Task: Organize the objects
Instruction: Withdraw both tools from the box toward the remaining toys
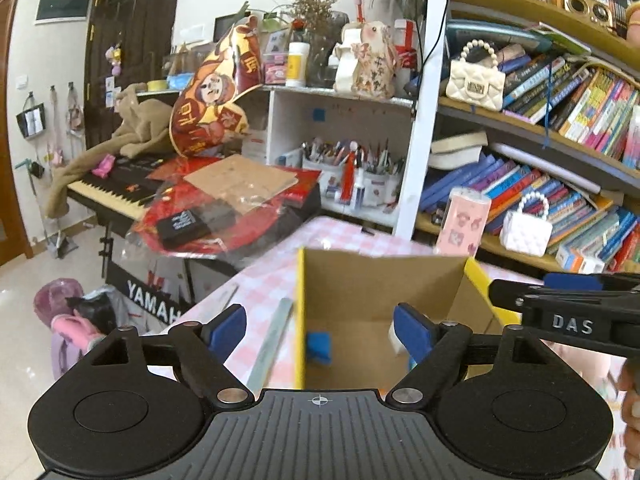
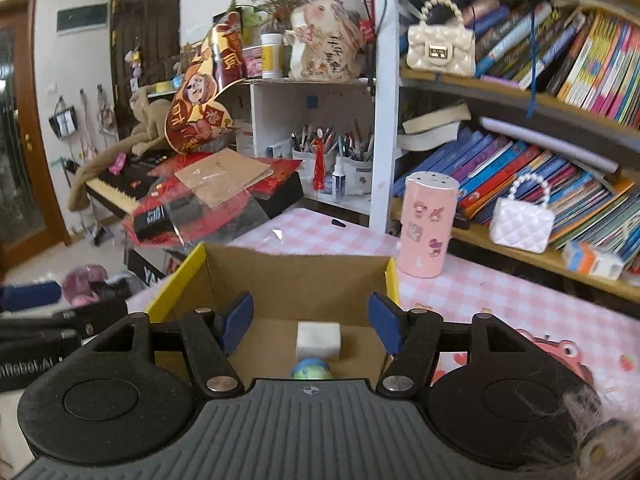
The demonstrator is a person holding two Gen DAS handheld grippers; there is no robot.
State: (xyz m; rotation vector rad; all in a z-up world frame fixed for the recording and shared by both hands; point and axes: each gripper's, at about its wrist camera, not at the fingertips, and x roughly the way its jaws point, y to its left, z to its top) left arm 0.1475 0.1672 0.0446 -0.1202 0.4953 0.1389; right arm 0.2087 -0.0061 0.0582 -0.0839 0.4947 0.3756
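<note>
An open cardboard box (image 1: 380,280) with yellow edges stands on the pink checked tablecloth (image 1: 260,280). My left gripper (image 1: 320,330) is open over its left wall and holds nothing. Inside lie a small blue piece (image 1: 319,346) and a white block half hidden by a finger. In the right wrist view my right gripper (image 2: 311,320) is open above the box (image 2: 296,276), also holding nothing. Below it, on the box floor, sit the white block (image 2: 319,339) and a round green-blue thing (image 2: 312,372).
A pale flat strip (image 1: 272,344) lies on the table left of the box. A pink sticker-covered canister (image 2: 428,224) stands behind its right corner. Bookshelves (image 2: 540,152) with two white purses fill the right. A cluttered keyboard (image 1: 116,196) stands to the left.
</note>
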